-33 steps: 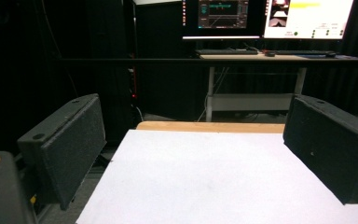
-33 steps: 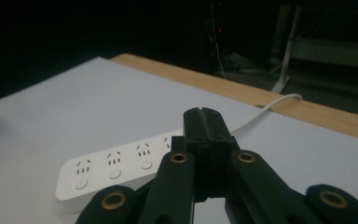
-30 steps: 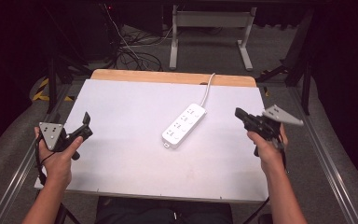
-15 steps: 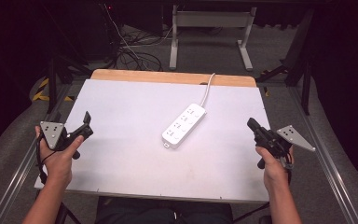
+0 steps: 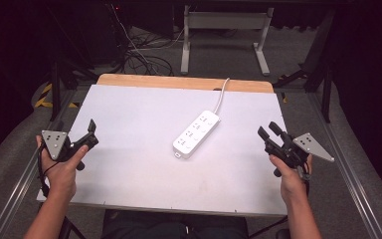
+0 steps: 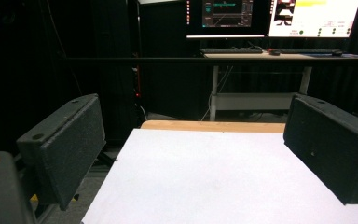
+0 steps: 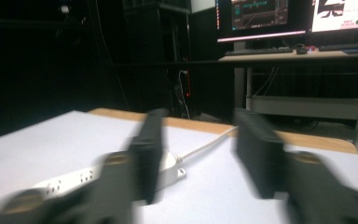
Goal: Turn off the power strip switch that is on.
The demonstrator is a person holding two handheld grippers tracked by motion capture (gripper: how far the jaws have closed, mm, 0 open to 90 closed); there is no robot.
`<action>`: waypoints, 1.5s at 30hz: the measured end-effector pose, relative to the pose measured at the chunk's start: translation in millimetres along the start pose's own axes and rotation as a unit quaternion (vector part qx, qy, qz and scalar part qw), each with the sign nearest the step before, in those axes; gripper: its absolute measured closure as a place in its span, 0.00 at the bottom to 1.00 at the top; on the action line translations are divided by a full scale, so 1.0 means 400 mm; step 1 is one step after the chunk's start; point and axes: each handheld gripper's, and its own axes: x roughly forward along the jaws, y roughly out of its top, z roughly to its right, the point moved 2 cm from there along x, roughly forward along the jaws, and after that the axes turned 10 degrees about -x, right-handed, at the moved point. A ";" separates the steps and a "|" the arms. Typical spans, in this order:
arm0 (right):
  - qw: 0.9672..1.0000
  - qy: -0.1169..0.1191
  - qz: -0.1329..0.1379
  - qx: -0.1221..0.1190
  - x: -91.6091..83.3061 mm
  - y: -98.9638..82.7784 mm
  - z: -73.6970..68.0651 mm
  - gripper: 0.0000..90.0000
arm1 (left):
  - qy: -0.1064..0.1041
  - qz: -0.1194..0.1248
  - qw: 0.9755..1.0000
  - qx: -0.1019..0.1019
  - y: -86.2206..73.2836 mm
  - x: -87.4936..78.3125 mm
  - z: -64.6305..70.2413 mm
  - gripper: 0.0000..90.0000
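- The right hand-held gripper (image 5: 269,131) has come down and drawn back toward the person's edge of the tabletop (image 5: 129,114); a second ago it was held higher and farther forward, with its jaws shut.
- Its jaws have just been opening. They now stand apart with nothing between them, and the right gripper view shows them blurred, with a clear gap in the middle.
- The power strip (image 5: 197,134) lies flat ahead and to the left of the right hand-held gripper, well apart from it. In the right gripper view the strip (image 7: 74,179) sits beyond and partly behind the left jaw, its white cable (image 7: 205,144) running away across the gap.
- The left hand-held gripper (image 5: 90,130) has not moved: it hovers at the left edge of the tabletop, jaws wide open and empty, with the strip well off to its right.
- My reading: opening the right jaws while lowering them looks like the set-up for a grasp on the strip. Nothing is held yet, so the work is at its very start, and the reach across to the strip is yet to be made.
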 end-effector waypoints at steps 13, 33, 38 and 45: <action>0.999 -0.032 0.021 0.022 0.002 0.023 -0.004 0.01 | -0.004 0.001 1.000 0.004 0.000 0.000 0.005 0.06; 0.999 -0.036 0.011 0.015 -0.006 0.016 0.002 0.06 | -0.013 -0.001 1.000 0.006 -0.001 0.003 0.014 0.07; 0.999 -0.042 0.001 0.004 -0.012 0.011 0.002 0.06 | -0.021 0.003 1.000 0.009 0.000 -0.014 0.020 0.07; 0.999 -0.041 -0.012 -0.003 -0.017 -0.003 0.004 0.06 | -0.021 -0.001 1.000 0.007 -0.003 -0.016 0.020 0.07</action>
